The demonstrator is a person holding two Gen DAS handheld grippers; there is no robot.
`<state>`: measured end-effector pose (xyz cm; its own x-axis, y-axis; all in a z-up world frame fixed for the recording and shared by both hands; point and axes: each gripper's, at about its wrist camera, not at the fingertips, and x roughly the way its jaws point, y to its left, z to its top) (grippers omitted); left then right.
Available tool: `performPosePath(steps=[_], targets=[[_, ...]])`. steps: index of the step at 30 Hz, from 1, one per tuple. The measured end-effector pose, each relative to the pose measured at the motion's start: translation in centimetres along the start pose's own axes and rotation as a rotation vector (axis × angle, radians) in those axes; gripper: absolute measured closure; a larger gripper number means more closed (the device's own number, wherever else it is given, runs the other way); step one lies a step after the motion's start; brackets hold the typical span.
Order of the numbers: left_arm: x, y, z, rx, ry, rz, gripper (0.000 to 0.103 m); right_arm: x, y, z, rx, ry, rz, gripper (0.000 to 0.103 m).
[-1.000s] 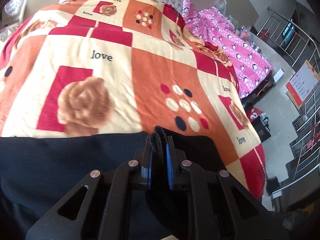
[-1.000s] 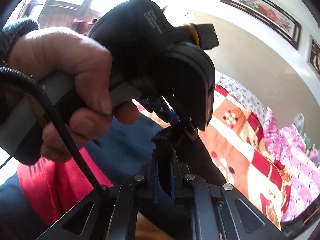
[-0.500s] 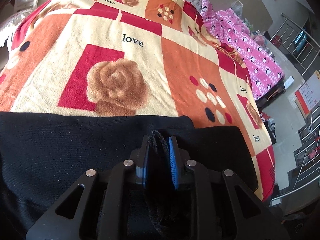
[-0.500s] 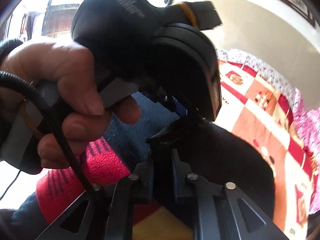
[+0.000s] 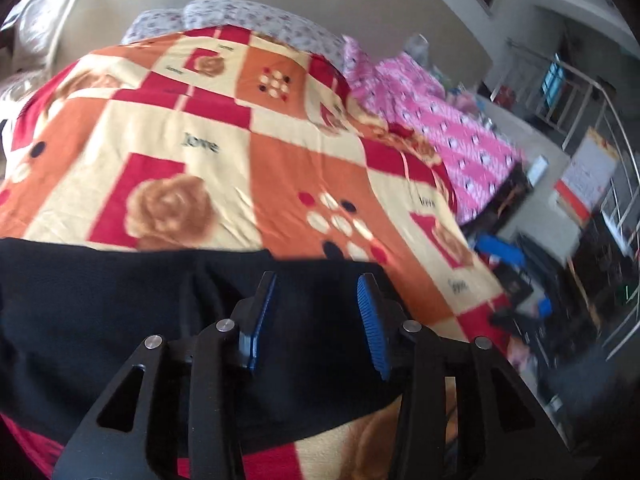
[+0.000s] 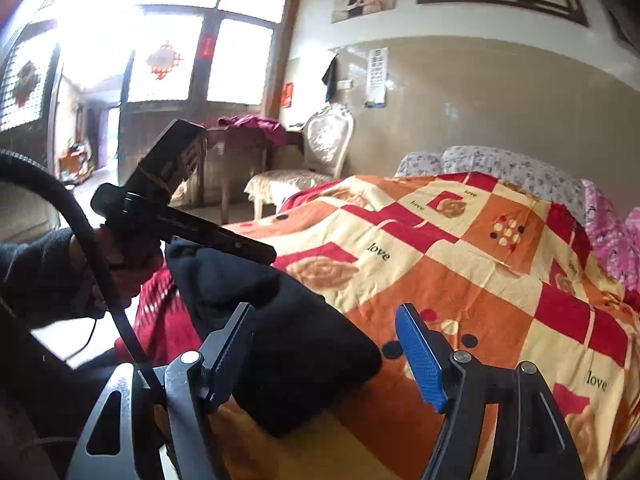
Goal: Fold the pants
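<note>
Both sets of jaws were opening, nothing pinched between the blue pads. Left gripper (image 5: 320, 312) hovered over the black pants (image 5: 120, 312), cloth below the pads, not pressed. Right gripper (image 6: 326, 344) stood above the folded pants (image 6: 296, 344) end. Pants lay on the near edge of the bed's orange, red and cream blanket (image 6: 460, 280). Left hand (image 6: 120, 268) gripped its handle at left.

The left gripper (image 5: 318, 286) points forward and downward, its jaws opening, the blue pads (image 5: 370, 320) apart with nothing pressed between them. The right gripper (image 6: 326, 318) is angled slightly downward, its jaws opening wide and gripping nothing. In the right wrist view, the person's left hand (image 6: 120, 264), in a dark sleeve (image 6: 36, 276), grips the left gripper's handle.
</note>
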<state>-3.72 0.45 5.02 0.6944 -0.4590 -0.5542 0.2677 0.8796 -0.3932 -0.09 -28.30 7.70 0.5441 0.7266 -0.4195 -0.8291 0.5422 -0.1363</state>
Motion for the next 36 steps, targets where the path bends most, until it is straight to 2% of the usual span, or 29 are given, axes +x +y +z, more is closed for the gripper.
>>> performPosePath(steps=[3, 4, 5, 7, 8, 10, 13, 16, 29, 32, 35, 36], targets=[[2.5, 1.0, -1.9, -0.034, 0.057, 0.071, 0.063, 1.9, -2.6, -1.1, -0.092, 0.120, 0.153, 0.033], [2.8, 1.9, -2.6, -0.061, 0.044, 0.048, 0.063, 2.5, -3.0, -1.2, -0.114, 0.132, 0.212, 0.033], [2.3, 2.2, -3.0, -0.073, 0.002, 0.016, 0.063, 3.0, -2.1, -1.5, -0.134, 0.136, 0.235, 0.033], [2.0, 2.9, -3.1, -0.109, -0.011, -0.019, 0.063, 5.1, -3.0, -1.3, -0.128, 0.156, 0.320, 0.034], [2.1, 2.9, -3.1, -0.120, -0.015, -0.026, 0.063, 5.5, -2.2, -1.8, -0.120, 0.169, 0.358, 0.034], [2.1, 2.7, -3.2, -0.119, -0.024, -0.019, 0.063, 6.8, -1.3, -2.1, -0.105, 0.211, 0.443, 0.034], [2.1, 2.0, -3.4, -0.093, -0.033, 0.019, 0.063, 8.6, 0.9, -2.7, -0.096, 0.279, 0.511, 0.034], [2.3, 1.8, -3.3, -0.084, -0.035, 0.032, 0.063, 10.4, 1.7, -4.3, -0.149, 0.344, 0.544, 0.033], [1.9, 2.6, -3.3, -0.128, -0.042, 0.001, 0.063, 10.7, 2.2, -4.4, -0.149, 0.363, 0.525, 0.031], [1.6, 1.7, -2.8, -0.103, -0.038, 0.053, 0.063, 10.6, 2.3, -4.4, -0.146, 0.360, 0.515, 0.031], [0.5, -0.4, -1.7, -0.055, -0.093, -0.018, 0.063, 10.5, 2.2, -4.4, -0.152, 0.353, 0.509, 0.031], [0.7, -0.9, -1.3, -0.044, -0.102, -0.017, 0.060, 10.5, 2.3, -4.4, -0.155, 0.350, 0.506, 0.031]])
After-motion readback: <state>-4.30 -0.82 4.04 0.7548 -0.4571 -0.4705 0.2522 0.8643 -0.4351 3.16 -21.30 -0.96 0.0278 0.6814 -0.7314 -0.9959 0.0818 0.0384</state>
